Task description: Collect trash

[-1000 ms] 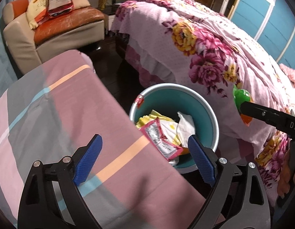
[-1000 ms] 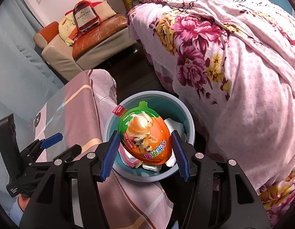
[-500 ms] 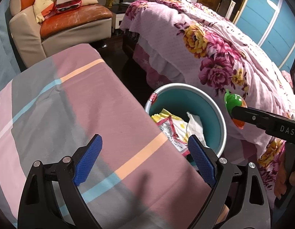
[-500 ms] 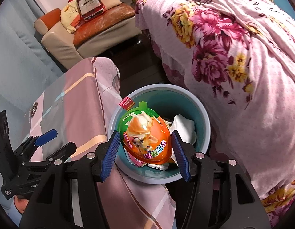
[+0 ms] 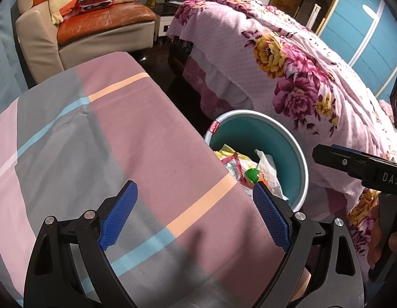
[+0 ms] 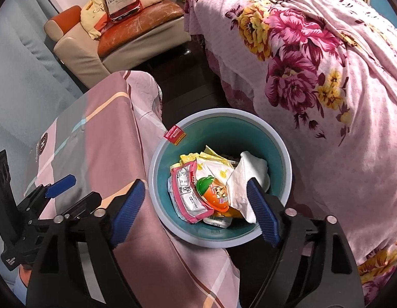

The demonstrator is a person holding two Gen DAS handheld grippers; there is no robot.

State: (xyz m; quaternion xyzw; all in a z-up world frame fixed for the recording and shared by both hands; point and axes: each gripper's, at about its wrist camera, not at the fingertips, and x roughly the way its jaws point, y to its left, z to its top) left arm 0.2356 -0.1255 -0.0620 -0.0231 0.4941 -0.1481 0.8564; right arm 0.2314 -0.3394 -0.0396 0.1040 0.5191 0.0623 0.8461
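Two grippers are standing over the work area, both spread wide with nothing between the pads. The right gripper point(image 6: 198, 210) is hanging above the bin point(image 6: 285, 154); its jaws have just been opening, and no thing is sitting between them now. The egg-shaped wrapper point(image 6: 212, 192) is lying inside the bin on top of the pink sachet point(image 6: 185, 195), just beside the white tissue point(image 6: 247, 179), so this drop is reading as done.

The left gripper point(image 5: 196, 213) is hovering over the striped cloth point(image 5: 96, 141) with its jaws apart, holding nothing; no loose trash is showing on the cloth in either view.

Notes on doing the step well: the right gripper is best kept wide while it is being lifted straight up, so the pads are not catching the tissue or the bin rim. A red tag point(image 6: 175, 134) is sitting on the rim; whether it is trash or a fixed label I cannot tell.
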